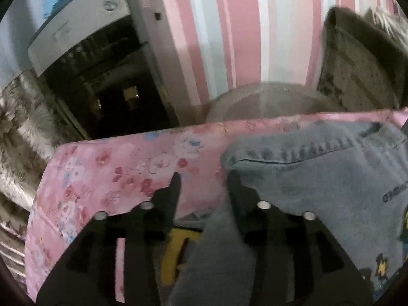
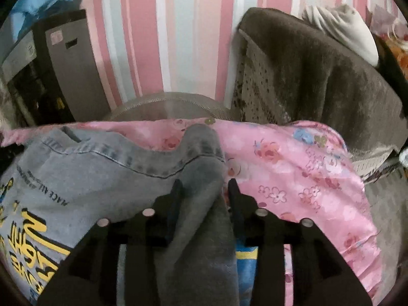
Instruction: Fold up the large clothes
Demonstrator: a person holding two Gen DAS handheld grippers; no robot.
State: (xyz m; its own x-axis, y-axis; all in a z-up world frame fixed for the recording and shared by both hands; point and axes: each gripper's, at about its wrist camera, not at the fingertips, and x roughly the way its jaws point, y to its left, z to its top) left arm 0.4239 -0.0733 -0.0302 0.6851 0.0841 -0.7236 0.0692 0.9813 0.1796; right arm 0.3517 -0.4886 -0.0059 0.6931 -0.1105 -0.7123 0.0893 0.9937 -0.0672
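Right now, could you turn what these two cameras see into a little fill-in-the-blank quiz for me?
1. The grey garment lies on a floral cover whose main colour is ____.
2. The wall behind is patterned with vertical ____.
3. The big lettering printed on the garment is coloured ____.
4. A fold of the garment runs between the fingers of the right gripper and the ____ gripper.

Missing words: pink; stripes; yellow; left
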